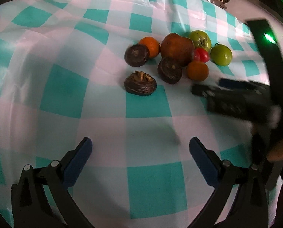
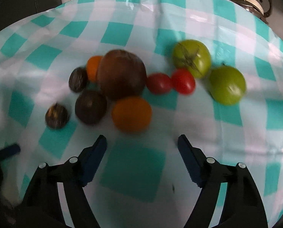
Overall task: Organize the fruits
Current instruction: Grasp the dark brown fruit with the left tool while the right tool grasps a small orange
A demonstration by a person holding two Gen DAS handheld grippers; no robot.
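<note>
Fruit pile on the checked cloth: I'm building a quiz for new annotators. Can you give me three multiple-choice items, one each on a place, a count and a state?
1. Where does the big brown fruit lie?
A. apart from the rest
B. amid the pile, against the oranges
C. in a gripper

2. How many red tomatoes show in the right wrist view?
A. one
B. two
C. four

3. How is the right gripper?
A. open, empty
B. shut on an orange
C. shut on a tomato

Key: 1 B, the near orange and far orange flank it. 2 B, one red tomato beside another. 3 A, its jaws stand spread over bare tablecloth.
</note>
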